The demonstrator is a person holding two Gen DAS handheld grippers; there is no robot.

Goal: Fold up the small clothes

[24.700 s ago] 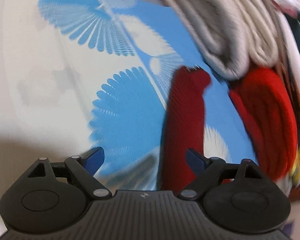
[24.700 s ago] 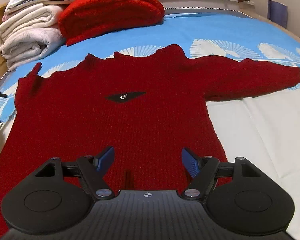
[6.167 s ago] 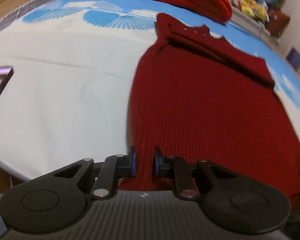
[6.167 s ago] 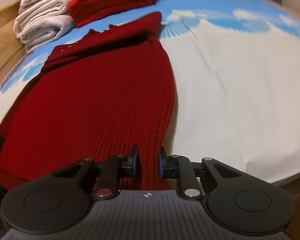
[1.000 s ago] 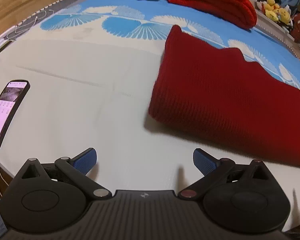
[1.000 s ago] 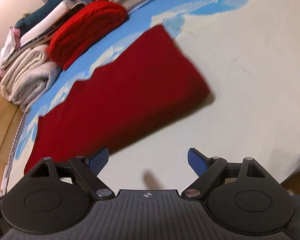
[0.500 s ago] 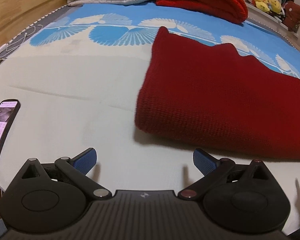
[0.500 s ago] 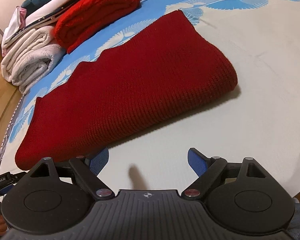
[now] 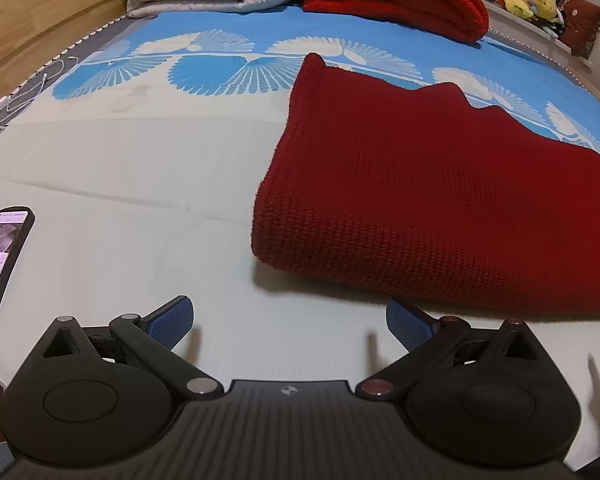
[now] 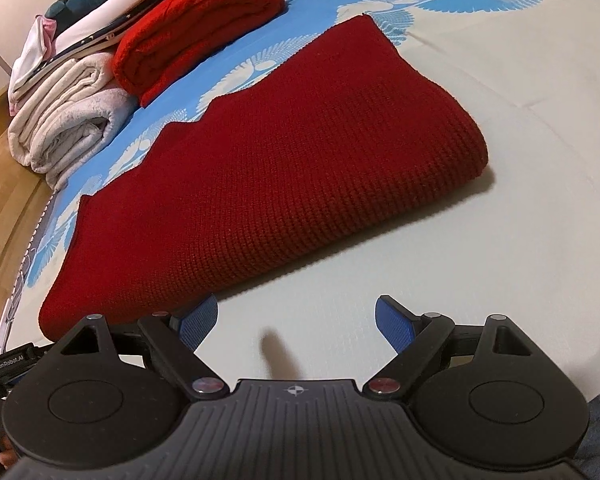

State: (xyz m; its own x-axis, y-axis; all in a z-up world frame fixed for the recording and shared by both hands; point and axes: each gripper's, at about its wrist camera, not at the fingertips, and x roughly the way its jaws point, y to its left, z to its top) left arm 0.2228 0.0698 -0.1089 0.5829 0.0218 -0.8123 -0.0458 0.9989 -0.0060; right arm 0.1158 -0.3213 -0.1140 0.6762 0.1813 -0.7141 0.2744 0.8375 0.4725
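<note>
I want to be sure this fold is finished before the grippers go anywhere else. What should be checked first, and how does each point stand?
1. Left gripper open, holding nothing: ok.
2. Right gripper open, holding nothing: ok.
3. Dark red knitted sweater folded, lying flat on the blue-and-white patterned bedsheet: ok.
4. Far edge of the sweater even: not ok, it looks stepped.
5. Sleeves tucked inside the fold: cannot tell.
6. Black smartphone lies apart from the sweater: ok.

Warm, dim light; sharp centre, fisheye-bent edges, soft shadows.
</note>
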